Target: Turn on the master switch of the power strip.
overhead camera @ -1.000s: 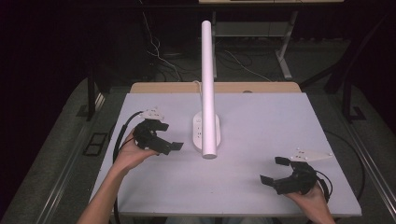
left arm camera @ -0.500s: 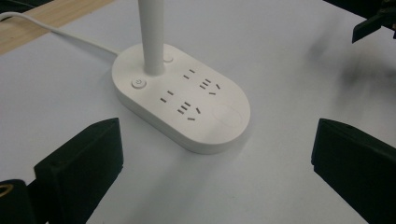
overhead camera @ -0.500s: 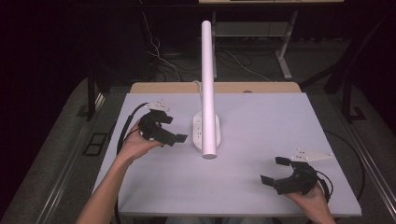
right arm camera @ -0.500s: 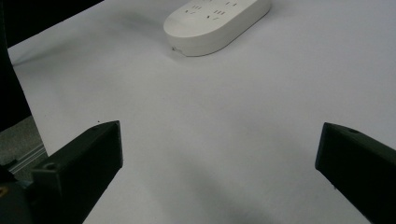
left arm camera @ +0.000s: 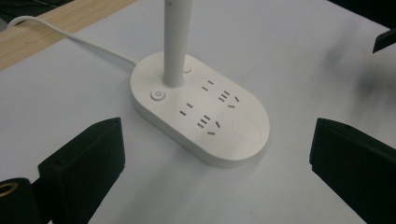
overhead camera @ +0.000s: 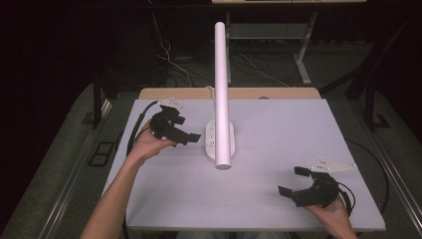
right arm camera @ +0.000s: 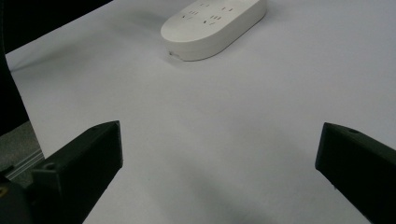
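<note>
A white oval socket base [overhead camera: 219, 141] lies at the middle of the white table [overhead camera: 298, 129], and a tall white pole [overhead camera: 221, 74] rises from it. In the left gripper view the base [left arm camera: 210, 121] shows several socket slots, a round power button [left arm camera: 158, 95] and the foot of the pole [left arm camera: 175, 42]. My left gripper [overhead camera: 186, 130] is open and hovers just left of the base, its jaws pointing at it and holding nothing. Near the front right corner my right gripper [overhead camera: 291, 180] is also open and holds nothing. It faces the far-off base [right arm camera: 215, 23].
A white cable [left arm camera: 70, 37] runs from the base toward the wooden strip [overhead camera: 278, 93] along the table's far edge. Black cables trail from both grippers. Dark floor with wires and desk legs lies beyond the table.
My left gripper has moved away from the person and to the right, closing in on the socket base. The right gripper has stayed in place.
</note>
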Tool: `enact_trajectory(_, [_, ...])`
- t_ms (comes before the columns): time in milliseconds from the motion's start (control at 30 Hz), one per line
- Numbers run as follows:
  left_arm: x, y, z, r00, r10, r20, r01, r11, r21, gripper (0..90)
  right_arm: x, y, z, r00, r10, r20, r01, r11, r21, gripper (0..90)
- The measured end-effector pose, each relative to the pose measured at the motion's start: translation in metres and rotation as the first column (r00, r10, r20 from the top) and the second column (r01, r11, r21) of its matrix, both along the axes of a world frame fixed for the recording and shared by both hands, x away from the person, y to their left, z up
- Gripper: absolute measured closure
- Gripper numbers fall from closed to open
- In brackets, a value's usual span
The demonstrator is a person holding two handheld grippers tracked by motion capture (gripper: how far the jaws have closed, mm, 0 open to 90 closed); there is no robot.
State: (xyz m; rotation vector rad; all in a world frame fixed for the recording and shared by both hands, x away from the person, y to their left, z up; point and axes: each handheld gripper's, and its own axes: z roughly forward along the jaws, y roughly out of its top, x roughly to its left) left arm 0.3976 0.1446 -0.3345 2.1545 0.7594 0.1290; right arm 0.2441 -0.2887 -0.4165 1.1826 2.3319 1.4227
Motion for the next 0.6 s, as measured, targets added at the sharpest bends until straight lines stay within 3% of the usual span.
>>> enact_trajectory(600, [0.029, -0.007, 0.007, 0.9989, 0.043, -0.018, -0.043, 0.999, 0.006, 5.0, 0.0, -0.001, 0.0, 1.0, 0.0, -0.005, 0.0, 1.0, 0.004, 0.1])
